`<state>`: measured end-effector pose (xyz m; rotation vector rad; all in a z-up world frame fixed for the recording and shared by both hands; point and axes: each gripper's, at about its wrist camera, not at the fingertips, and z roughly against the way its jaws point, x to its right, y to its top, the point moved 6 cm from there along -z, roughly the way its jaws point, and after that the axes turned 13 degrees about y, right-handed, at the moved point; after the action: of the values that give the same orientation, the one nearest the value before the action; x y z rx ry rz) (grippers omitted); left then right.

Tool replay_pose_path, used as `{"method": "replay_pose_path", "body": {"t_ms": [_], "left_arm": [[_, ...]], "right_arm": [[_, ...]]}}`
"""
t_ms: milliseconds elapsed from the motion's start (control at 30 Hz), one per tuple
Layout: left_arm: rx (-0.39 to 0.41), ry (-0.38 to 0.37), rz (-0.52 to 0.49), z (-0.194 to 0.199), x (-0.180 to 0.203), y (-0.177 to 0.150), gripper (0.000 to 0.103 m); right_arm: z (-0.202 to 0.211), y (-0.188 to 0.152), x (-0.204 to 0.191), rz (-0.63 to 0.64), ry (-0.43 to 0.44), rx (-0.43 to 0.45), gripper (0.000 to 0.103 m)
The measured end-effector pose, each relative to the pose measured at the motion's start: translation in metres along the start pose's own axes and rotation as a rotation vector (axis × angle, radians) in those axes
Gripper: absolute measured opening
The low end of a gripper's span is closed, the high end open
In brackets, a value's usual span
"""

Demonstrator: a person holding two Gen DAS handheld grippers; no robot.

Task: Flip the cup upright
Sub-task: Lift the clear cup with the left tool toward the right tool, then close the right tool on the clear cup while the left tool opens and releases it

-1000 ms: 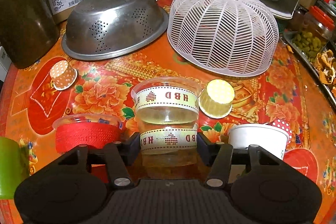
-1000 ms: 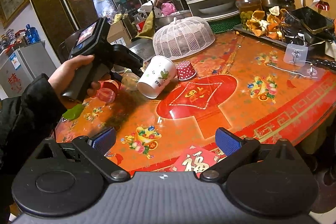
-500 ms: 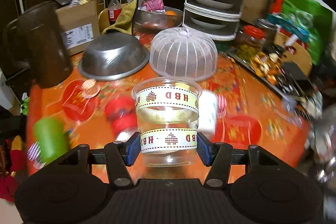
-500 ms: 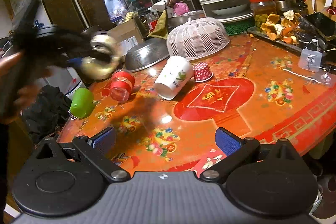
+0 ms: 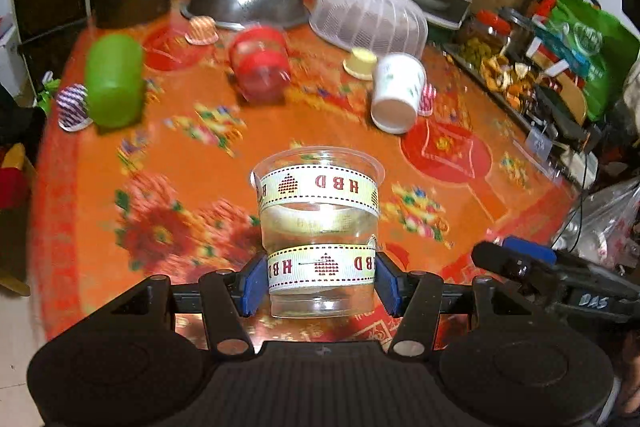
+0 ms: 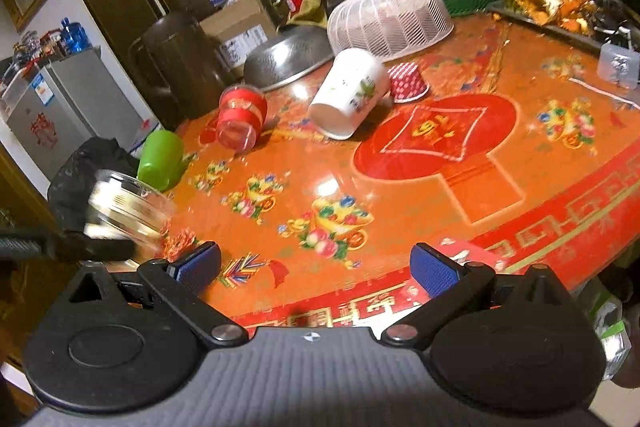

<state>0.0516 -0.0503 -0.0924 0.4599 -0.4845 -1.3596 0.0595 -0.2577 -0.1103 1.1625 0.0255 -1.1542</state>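
My left gripper (image 5: 320, 281) is shut on a clear plastic cup (image 5: 318, 223) with two "HBD" ribbon bands. It holds the cup near its base, mouth away from the camera, above the near edge of the orange table (image 5: 460, 211). The same cup shows blurred in the right wrist view (image 6: 124, 211) at the far left. My right gripper (image 6: 316, 269) is open and empty above the table's near edge. A white paper cup (image 6: 346, 95), a red-banded clear cup (image 6: 240, 117) and a green cup (image 6: 160, 159) lie on their sides.
A white mesh food cover (image 6: 390, 19), a steel colander (image 6: 288, 57) and a dark jug (image 6: 180, 63) stand at the back. Small paper baking cups (image 6: 408, 83) sit upside down near the white cup. A tray of food (image 6: 556, 3) lines the right edge.
My left gripper has lifted the HBD cup off the table, swung it toward the near edge and lowered it. The right gripper has stayed open and shifted a little.
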Motion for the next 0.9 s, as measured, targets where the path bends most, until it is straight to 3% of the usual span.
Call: {"method": "replay_pose_path", "body": {"t_ms": [300, 567, 700, 900], "left_arm": [[-0.014, -0.099, 0.057, -0.031, 0.018, -0.018, 0.059], [-0.005, -0.139, 0.099, -0.033, 0.020, -0.026, 0.059], [-0.007, -0.147, 0.102, -0.033, 0.021, -0.027, 0.059], [-0.009, -0.164, 0.109, -0.033, 0.020, -0.027, 0.059]], "right_arm": [[-0.020, 0.008, -0.009, -0.113, 0.059, -0.085, 0.102], [-0.055, 0.015, -0.030, -0.260, 0.194, -0.256, 0.102], [-0.070, 0.020, -0.035, -0.240, 0.126, -0.305, 0.101], [-0.085, 0.020, -0.043, -0.215, 0.079, -0.370, 0.089]]}}
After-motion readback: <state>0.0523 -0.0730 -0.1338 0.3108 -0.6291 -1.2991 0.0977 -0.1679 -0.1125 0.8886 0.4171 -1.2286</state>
